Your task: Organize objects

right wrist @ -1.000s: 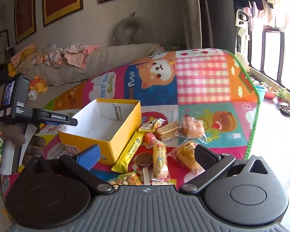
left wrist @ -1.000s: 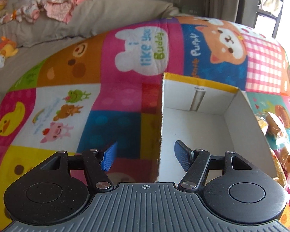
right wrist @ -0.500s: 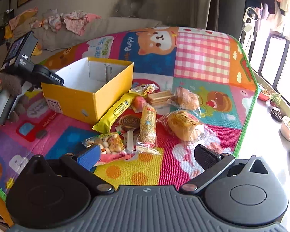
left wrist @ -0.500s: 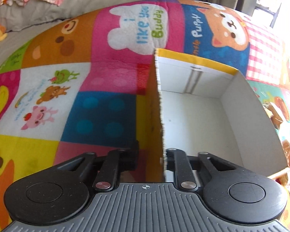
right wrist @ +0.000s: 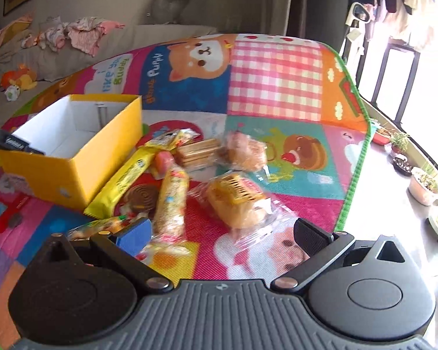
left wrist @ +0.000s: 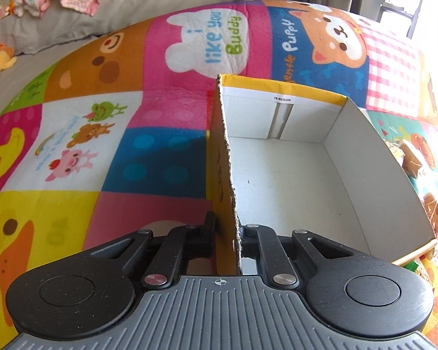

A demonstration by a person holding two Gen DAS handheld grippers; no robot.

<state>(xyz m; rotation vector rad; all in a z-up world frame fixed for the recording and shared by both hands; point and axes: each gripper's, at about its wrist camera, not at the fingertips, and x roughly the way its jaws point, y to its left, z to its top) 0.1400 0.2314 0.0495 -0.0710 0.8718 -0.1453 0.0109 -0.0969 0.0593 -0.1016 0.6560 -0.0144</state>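
**Now: box clamped, snacks still loose**

Change: the left gripper, open a second ago with a finger on each side of the box wall, has closed on that wall; one finger outside, one inside. The box is thus steadied for loading, by my reading.

Box: yellow outside, white and bare inside; stands on the mat, just left of the snacks.

Snacks: wrapped bars, biscuits and buns, piled on the mat beside the box; none boxed yet.

Right gripper: spread wide, holding nothing, has dropped lower over the near snacks, pitched downward toward the bun.
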